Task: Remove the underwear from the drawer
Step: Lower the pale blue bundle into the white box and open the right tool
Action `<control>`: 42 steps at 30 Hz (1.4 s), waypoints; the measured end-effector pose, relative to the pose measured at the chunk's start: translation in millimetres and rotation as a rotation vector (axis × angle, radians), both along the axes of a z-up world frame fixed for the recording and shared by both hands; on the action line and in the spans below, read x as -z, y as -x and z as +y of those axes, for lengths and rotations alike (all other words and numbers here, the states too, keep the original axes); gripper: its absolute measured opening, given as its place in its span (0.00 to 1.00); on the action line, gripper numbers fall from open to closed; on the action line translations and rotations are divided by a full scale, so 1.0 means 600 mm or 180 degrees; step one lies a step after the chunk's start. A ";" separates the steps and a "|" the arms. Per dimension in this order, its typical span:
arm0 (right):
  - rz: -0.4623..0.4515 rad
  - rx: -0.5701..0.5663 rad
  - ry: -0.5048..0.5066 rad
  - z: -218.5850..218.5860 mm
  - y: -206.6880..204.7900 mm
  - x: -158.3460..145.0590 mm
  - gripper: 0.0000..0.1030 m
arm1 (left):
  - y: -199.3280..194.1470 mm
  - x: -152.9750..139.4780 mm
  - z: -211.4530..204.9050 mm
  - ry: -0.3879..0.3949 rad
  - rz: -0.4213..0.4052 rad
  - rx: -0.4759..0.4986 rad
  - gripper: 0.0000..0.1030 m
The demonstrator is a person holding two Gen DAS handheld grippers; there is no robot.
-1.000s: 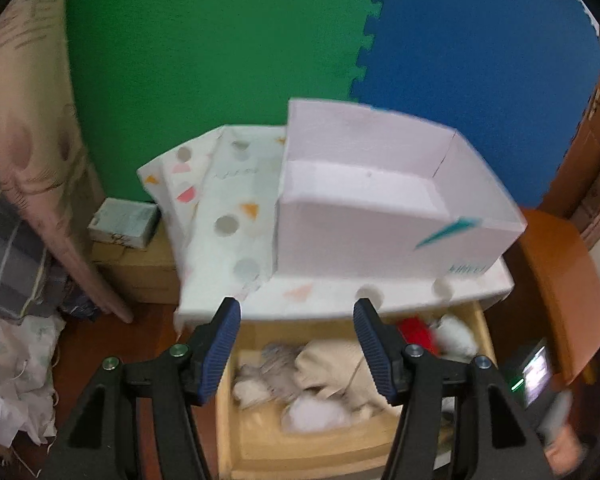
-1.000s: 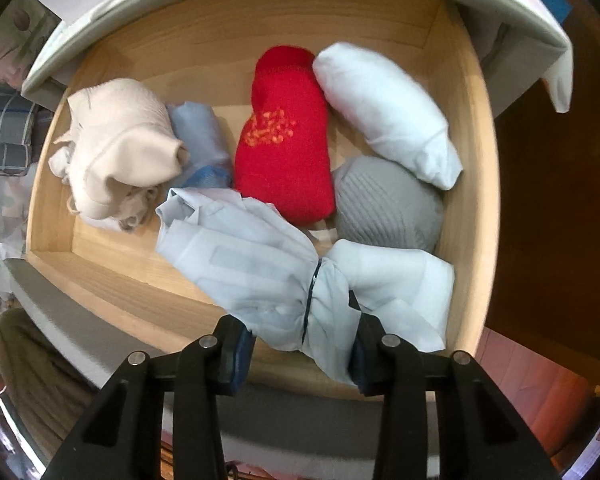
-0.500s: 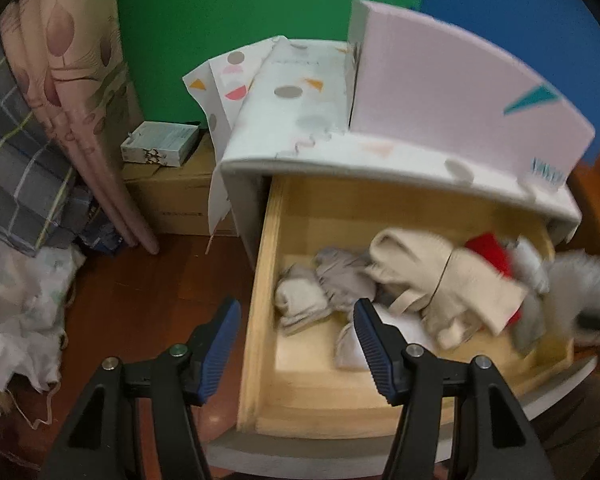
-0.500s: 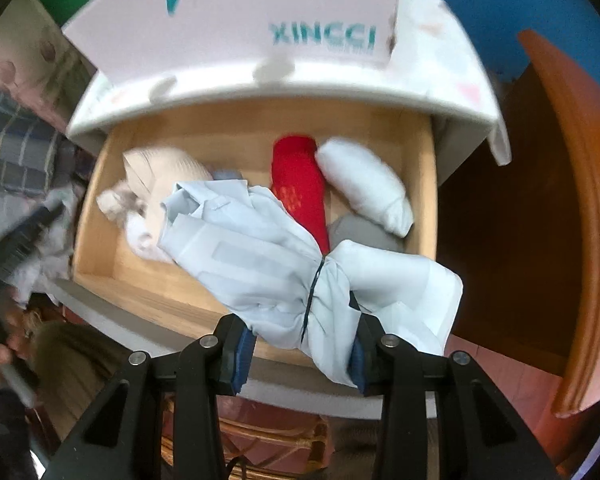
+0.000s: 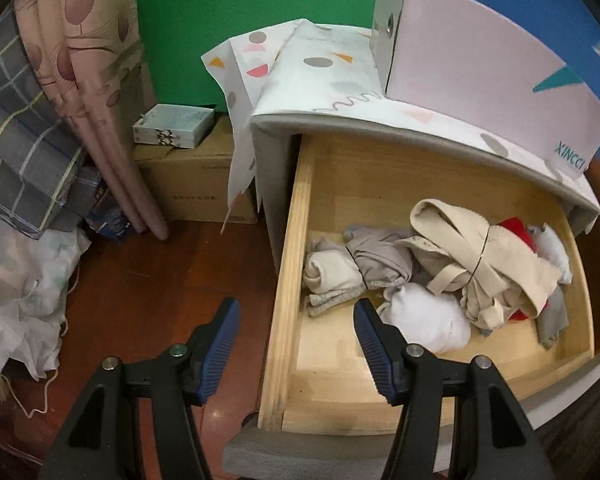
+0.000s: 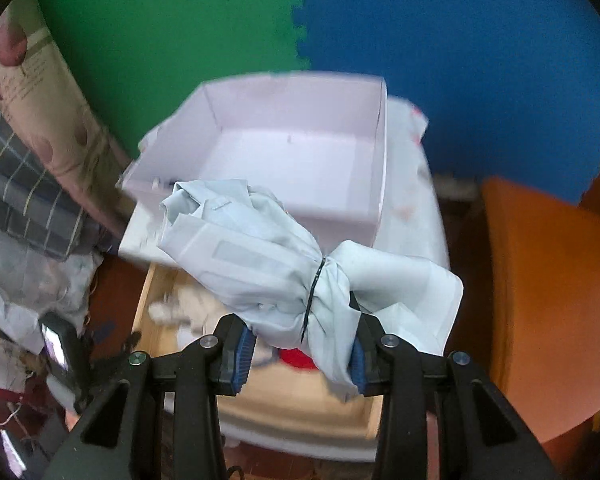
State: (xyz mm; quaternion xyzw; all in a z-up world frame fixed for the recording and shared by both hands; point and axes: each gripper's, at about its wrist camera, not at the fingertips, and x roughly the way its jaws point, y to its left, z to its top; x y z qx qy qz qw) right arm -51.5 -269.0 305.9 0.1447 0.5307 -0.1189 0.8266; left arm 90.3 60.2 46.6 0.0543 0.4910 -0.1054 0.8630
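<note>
My right gripper [image 6: 298, 350] is shut on a pale blue-grey underwear bundle [image 6: 276, 260] tied with a black band. It holds the bundle above the open wooden drawer [image 6: 156, 292], in front of an empty pale pink box [image 6: 292, 152]. My left gripper [image 5: 296, 344] is open and empty over the drawer's left front corner. The drawer [image 5: 288, 292] holds a beige bundle [image 5: 480, 264], a grey and cream bundle [image 5: 356, 268], a white roll [image 5: 424, 320] and a red item [image 5: 516, 230].
The pink box [image 5: 484, 72] stands on the cabinet's patterned cloth [image 5: 312, 76]. A cardboard box [image 5: 196, 184] with a small carton [image 5: 172, 126], curtains [image 5: 96, 92] and bags [image 5: 24, 280] stand to the left. An orange chair [image 6: 548, 304] is to the right.
My right gripper has lifted the blue-grey bundle out of the drawer and up toward the pink box. My left gripper has swung down and left, now over the drawer's left corner.
</note>
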 end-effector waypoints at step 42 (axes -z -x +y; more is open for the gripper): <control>0.0470 -0.0407 0.0130 0.004 -0.175 0.075 0.62 | -0.015 0.027 0.022 0.0331 0.0236 -0.0151 0.59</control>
